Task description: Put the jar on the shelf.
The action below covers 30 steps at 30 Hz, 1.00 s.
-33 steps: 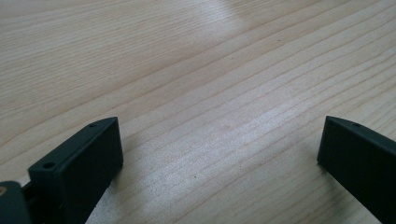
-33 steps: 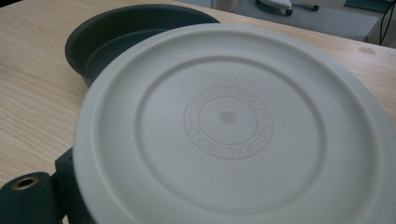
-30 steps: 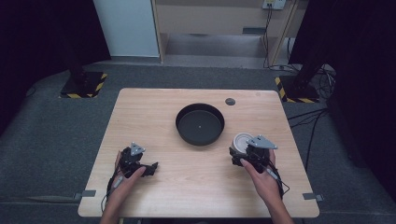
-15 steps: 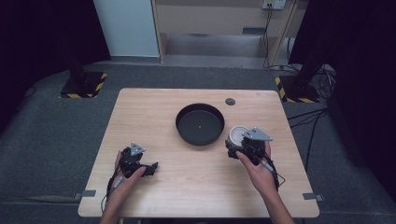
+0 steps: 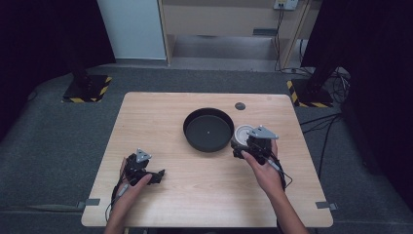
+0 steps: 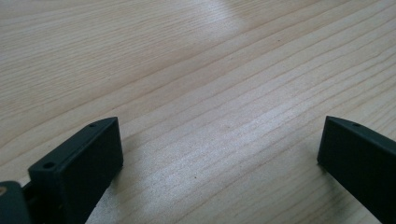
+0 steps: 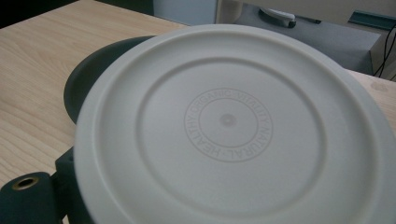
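The left gripper (image 5: 157, 176) lies low on the near-left part of the pale, fine-grained wooden table (image 5: 160, 117), its matte black jaws spread wide over bare wood. At the centre sits a round, shallow black bowl (image 5: 208, 129) with a smooth dark interior. Just right of it, the right gripper (image 5: 242, 147) holds a round white plastic lid (image 5: 240, 133) with embossed concentric rings above the table; its jaws are hidden beneath, evidently clamped on the rim. Grey carpet surrounds the table.
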{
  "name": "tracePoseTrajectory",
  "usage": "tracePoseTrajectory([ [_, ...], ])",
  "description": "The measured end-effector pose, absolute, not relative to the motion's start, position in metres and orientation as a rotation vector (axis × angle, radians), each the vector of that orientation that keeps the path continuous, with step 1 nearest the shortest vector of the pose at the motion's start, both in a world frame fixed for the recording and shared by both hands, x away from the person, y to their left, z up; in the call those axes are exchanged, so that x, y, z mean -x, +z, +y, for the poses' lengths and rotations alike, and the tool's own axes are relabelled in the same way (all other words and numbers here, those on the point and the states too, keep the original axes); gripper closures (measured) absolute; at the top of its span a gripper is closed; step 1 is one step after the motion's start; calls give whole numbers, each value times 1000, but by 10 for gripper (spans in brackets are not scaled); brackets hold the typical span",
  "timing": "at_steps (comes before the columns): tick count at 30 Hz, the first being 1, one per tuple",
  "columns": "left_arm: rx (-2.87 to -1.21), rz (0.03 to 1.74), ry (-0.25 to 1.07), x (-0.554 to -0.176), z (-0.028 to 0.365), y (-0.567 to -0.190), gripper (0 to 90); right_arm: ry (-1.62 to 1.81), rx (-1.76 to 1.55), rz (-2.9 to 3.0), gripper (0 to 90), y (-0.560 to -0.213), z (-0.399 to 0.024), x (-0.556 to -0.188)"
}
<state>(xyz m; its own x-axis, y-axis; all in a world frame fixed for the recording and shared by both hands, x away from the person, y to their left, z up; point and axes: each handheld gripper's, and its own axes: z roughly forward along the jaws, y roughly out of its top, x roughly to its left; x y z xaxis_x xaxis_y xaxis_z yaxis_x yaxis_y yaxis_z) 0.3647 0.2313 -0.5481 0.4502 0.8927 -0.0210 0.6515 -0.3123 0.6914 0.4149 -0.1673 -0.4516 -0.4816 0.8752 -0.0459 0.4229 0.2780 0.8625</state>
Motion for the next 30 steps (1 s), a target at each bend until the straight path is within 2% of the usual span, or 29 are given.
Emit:
tracePoseTrajectory([
  [30, -2069, 1286, 491, -365, 231, -548, 0, 1123, -1138, 2047, 99, -447, -138, -437],
])
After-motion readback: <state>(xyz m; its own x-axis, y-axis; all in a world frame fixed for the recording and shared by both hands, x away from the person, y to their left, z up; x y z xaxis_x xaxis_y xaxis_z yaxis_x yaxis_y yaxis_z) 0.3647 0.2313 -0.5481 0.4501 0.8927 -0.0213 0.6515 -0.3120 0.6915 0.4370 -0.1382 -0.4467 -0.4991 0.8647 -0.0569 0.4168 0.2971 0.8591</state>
